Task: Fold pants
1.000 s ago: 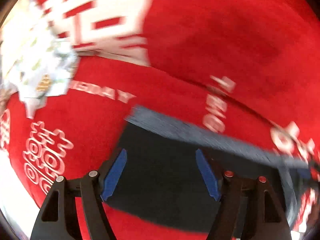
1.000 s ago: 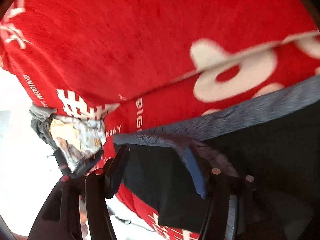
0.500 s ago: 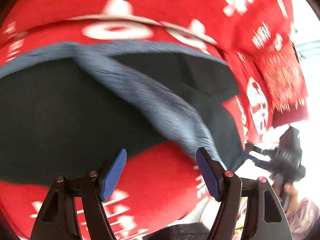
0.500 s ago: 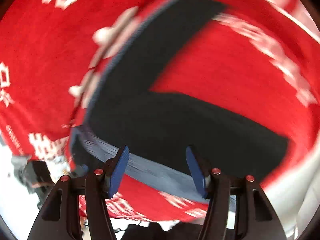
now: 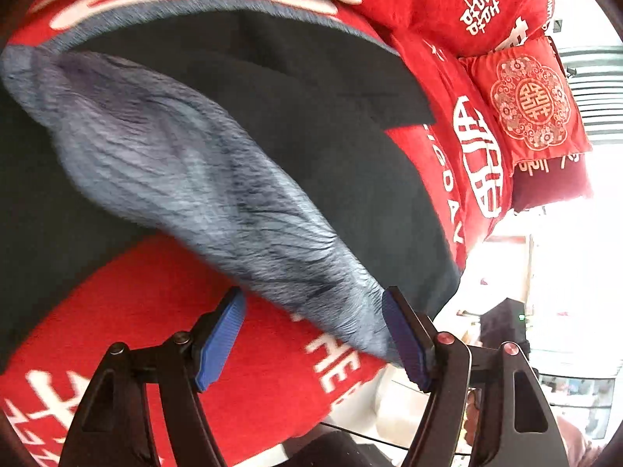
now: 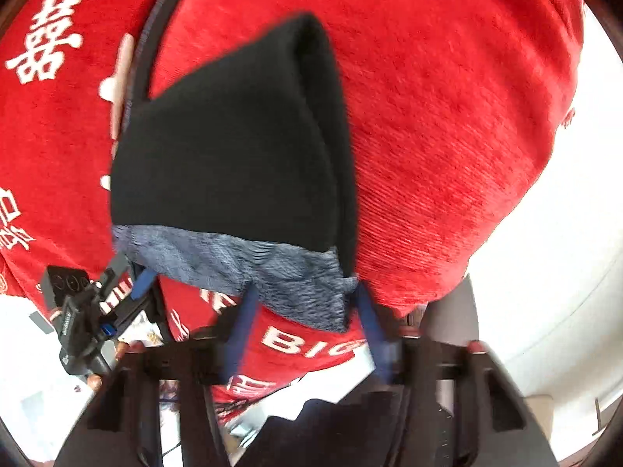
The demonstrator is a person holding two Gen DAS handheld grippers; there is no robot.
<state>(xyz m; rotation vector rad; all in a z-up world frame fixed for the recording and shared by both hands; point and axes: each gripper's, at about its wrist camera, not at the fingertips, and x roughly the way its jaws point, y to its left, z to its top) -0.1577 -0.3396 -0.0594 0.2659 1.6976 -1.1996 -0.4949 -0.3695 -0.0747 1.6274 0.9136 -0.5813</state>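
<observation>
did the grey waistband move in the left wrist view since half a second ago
Yes. The grey waistband has spread lower and rightward over the red blanket, its end now reaching the right finger of the left tongs.

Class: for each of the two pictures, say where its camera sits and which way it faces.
Left wrist: on the left hand-held gripper, looking along its open blue fingers at the pants on the red blanket.
Right wrist: on the right hand-held gripper, facing the pants; the other gripper shows at left.
Shared: pants, grey waistband, blanket.
</observation>
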